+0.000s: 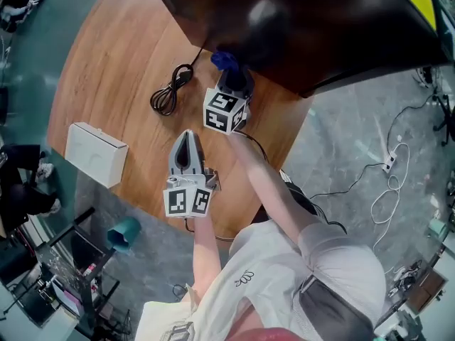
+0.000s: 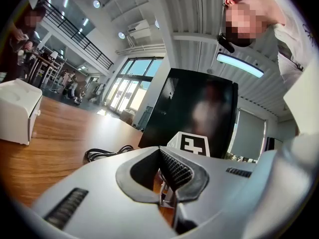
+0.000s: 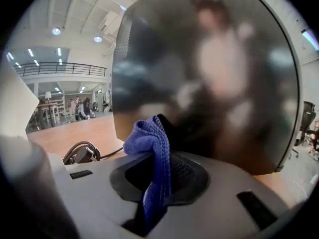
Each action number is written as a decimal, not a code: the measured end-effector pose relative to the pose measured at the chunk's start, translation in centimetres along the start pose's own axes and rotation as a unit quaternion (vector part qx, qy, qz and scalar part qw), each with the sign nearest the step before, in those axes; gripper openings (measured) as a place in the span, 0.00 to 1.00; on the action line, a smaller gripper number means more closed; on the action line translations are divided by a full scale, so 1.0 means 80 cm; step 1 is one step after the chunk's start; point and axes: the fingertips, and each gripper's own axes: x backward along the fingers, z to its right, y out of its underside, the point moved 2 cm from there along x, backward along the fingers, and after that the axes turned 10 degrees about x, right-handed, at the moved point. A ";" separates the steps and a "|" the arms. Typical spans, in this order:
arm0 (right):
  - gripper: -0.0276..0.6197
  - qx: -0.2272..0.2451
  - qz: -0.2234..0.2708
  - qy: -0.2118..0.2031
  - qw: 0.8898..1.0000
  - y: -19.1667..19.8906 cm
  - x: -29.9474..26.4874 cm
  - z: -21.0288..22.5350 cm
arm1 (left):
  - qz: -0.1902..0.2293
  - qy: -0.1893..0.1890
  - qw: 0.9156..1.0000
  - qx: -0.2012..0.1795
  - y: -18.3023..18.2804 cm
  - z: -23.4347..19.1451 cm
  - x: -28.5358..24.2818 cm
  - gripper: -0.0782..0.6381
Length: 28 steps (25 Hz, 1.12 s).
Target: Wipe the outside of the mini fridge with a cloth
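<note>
The black mini fridge (image 1: pixel 320 27) stands at the far side of a round wooden table (image 1: pixel 114 62). My right gripper (image 1: pixel 232 73) is shut on a blue cloth (image 1: pixel 223 60), and the bunched cloth sits right at the fridge's glossy front. In the right gripper view the blue cloth (image 3: pixel 152 143) is pinched between the jaws of the right gripper (image 3: pixel 160 158), with the fridge (image 3: pixel 214 73) filling the view close ahead. My left gripper (image 1: pixel 187 137) hovers over the table nearer to me, shut with nothing in it (image 2: pixel 160 156). It faces the fridge (image 2: pixel 199 108).
A coiled black cable (image 1: pixel 170 91) lies on the table left of the right gripper. A white box (image 1: pixel 96 153) rests near the table's left edge. A teal cup (image 1: pixel 124 234) sits below the table edge. Cables trail over the grey floor (image 1: pixel 384 183) at right.
</note>
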 end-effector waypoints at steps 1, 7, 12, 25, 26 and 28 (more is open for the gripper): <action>0.14 -0.001 -0.002 0.009 1.000 0.006 0.006 0.016 | -0.003 0.009 1.000 0.000 0.003 0.008 -0.003 0.12; 0.14 -0.010 -0.018 0.059 0.998 0.039 0.046 0.096 | -0.013 0.050 0.999 -0.006 0.016 0.047 -0.011 0.12; 0.14 -0.012 -0.033 0.091 0.995 0.065 0.081 0.153 | -0.021 0.073 0.997 -0.007 0.031 0.081 -0.008 0.12; 0.14 -0.029 -0.061 0.163 0.984 0.111 0.134 0.273 | -0.039 0.101 0.994 -0.031 0.044 0.120 0.002 0.12; 0.14 -0.028 -0.058 0.159 0.985 0.111 0.138 0.277 | -0.038 0.104 0.993 -0.032 0.043 0.125 0.000 0.12; 0.14 -0.033 -0.042 0.138 0.989 0.101 0.155 0.283 | -0.036 0.110 0.993 -0.037 0.041 0.140 -0.002 0.12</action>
